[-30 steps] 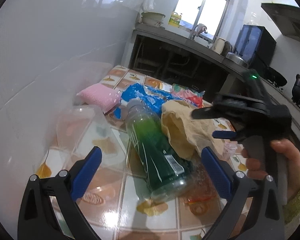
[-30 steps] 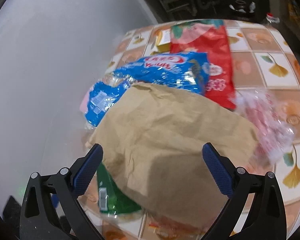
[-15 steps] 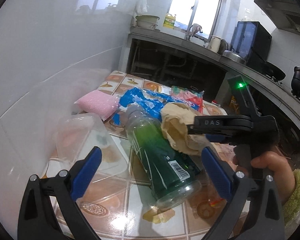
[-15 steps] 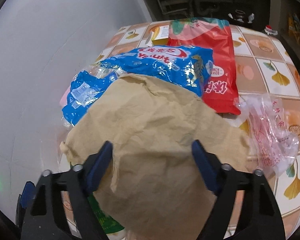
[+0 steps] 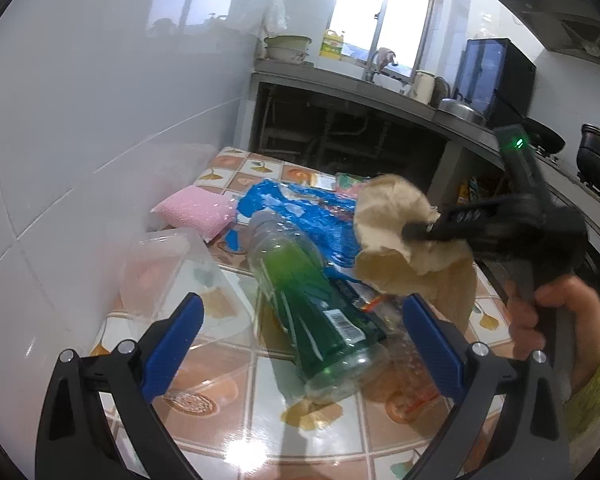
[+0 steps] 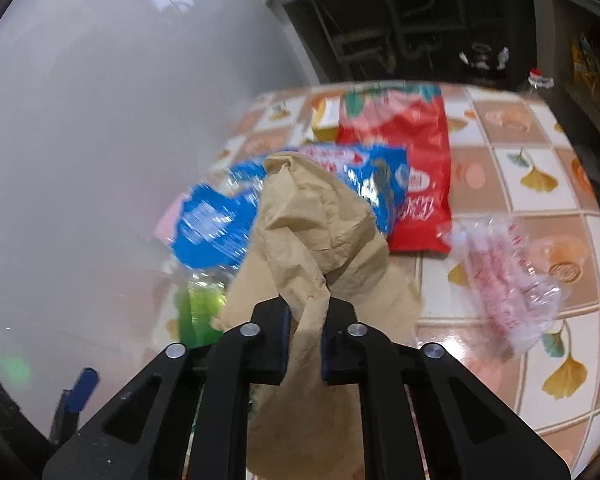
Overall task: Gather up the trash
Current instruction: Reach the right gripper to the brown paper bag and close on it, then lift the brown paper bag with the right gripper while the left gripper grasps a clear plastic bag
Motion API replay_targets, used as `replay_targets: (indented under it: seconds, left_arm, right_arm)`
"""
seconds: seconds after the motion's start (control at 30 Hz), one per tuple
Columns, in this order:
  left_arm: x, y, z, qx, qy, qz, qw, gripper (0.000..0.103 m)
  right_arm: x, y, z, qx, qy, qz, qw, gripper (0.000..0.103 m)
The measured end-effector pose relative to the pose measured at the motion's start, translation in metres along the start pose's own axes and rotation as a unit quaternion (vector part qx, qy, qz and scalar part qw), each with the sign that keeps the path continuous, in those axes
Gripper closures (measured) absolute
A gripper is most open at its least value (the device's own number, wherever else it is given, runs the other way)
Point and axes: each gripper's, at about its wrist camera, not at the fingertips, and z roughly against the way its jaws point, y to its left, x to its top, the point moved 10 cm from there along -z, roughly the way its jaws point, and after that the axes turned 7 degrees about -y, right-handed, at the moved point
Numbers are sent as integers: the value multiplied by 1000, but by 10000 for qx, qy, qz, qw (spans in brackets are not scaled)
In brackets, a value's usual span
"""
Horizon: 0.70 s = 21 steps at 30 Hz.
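My right gripper (image 6: 305,312) is closing its jaws on a crumpled brown paper bag (image 6: 312,232), pinching a fold of it and lifting it off the pile. From the left wrist view the same right gripper (image 5: 414,234) holds the paper bag (image 5: 388,216) above the table. A green plastic bottle (image 5: 312,308) lies on its side in front of my left gripper (image 5: 300,332), which stands open with nothing between its fingers. Under the paper lie a blue wrapper (image 6: 212,224) and a red snack bag (image 6: 412,160).
A clear plastic tub (image 5: 168,272) and a pink sponge (image 5: 196,210) lie by the white tiled wall at the left. A clear pink-printed wrapper (image 6: 504,280) lies on the tiled tabletop (image 6: 540,184) at the right. A dark counter (image 5: 360,88) stands beyond the table.
My right gripper went from open over the paper bag to shut on a fold of it, and the bag has risen off the pile. The left gripper stayed put.
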Motion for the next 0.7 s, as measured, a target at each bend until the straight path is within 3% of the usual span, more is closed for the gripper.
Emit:
replay_targets:
  seconds: [0.2,0.43,0.57,0.7]
  left_arm:
    - [-4,-29,5,-450,92,-100,9989,6]
    - [-20,-91,13,-1312,222,-307,9906,6]
    - [-44,-122,11,-1546,504,-583,9850,14]
    - [-65,-140,2,-1444,773,-881,9826,22]
  right_arm:
    - [17,-3,45,247,-566,-17,9981,98]
    - [-12,-47,87,-157,-667,27,9976,99]
    - [-39,-85,97,-465,-635,-252,9966,100]
    - [-59,-127,115,-605,-675,-782,9928,100]
